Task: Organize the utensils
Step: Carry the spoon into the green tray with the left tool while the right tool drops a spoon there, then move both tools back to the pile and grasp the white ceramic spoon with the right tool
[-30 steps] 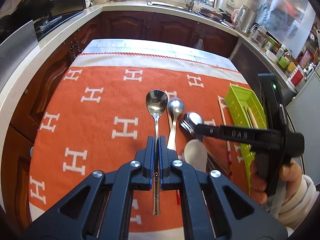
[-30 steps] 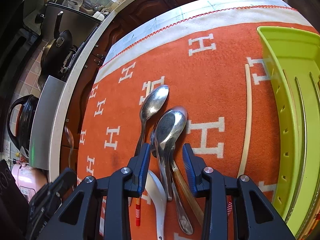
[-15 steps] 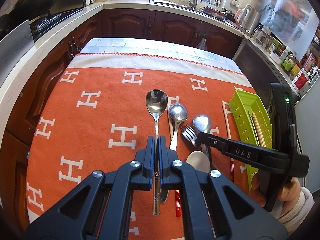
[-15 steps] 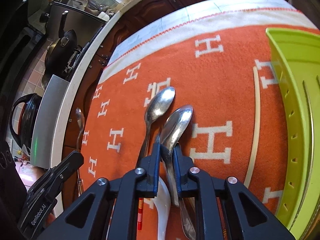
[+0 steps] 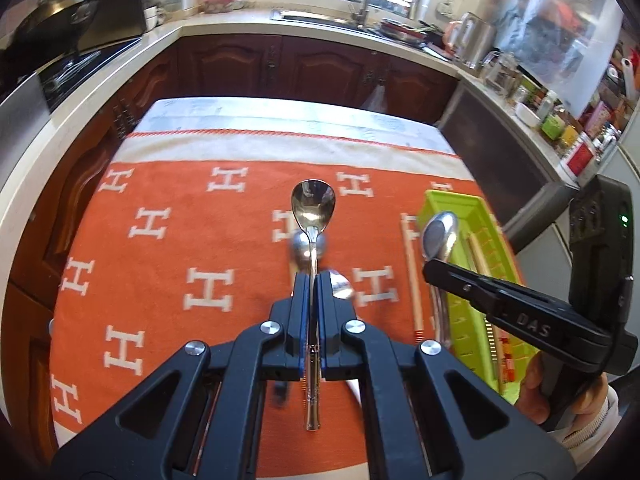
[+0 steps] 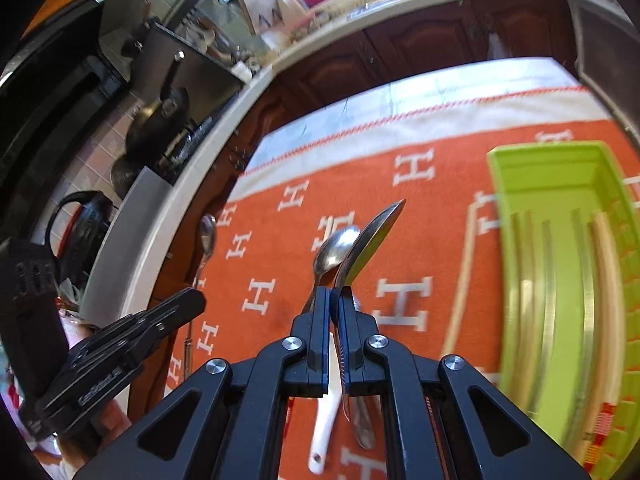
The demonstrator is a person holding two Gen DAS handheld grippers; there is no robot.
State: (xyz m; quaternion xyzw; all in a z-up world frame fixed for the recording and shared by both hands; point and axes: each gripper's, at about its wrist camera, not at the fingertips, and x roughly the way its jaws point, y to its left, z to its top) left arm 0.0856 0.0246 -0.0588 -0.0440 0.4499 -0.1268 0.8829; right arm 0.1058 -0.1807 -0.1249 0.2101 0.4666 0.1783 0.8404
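Note:
My left gripper (image 5: 311, 280) is shut on the handle of a large steel spoon (image 5: 313, 206) and holds it above the orange cloth. My right gripper (image 6: 334, 292) is shut on another steel spoon (image 6: 372, 236), tilted on its edge and lifted off the cloth; it also shows in the left wrist view (image 5: 439, 236) beside the green tray (image 5: 472, 204). The green tray (image 6: 536, 160) lies at the right and holds chopsticks and metal utensils. A steel spoon (image 6: 334, 248), a white ceramic spoon (image 6: 322, 428) and more cutlery lie on the cloth under my right gripper.
An orange cloth with white H marks (image 5: 208, 292) covers the table. A single pale chopstick (image 6: 460, 280) lies on it left of the tray. Dark cabinets and a counter with a sink (image 5: 320, 20) ring the table. A stove with a pan (image 6: 160, 120) stands at the left.
My right gripper closed on the steel spoon, lifted it and carried it right toward the green tray. My left gripper kept its spoon and rose higher above the cloth.

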